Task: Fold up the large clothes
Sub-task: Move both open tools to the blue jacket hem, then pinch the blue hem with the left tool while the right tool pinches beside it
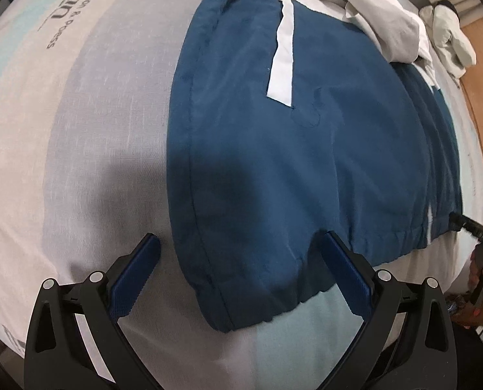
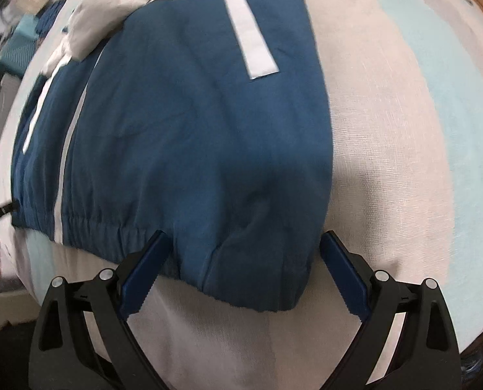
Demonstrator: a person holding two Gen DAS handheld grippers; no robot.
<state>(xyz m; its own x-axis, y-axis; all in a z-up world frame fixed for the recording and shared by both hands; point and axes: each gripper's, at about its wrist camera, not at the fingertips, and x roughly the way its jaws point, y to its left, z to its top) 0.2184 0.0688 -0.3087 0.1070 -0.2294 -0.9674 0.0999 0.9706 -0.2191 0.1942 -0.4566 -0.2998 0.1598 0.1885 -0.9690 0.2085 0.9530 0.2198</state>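
While the blue jacket lies flat on the bedsheet, both the left gripper and right gripper gape wide, empty, straddling its near hem corners, bare sheet beyond either side edge.

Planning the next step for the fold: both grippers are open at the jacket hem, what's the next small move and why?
Probably shut both grippers on the hem. The left gripper and right gripper are open and each straddles a bottom corner of the blue jacket, whose elastic hem lies flat on the bedsheet. Nothing is gripped yet, so the hem cannot be lifted to fold.
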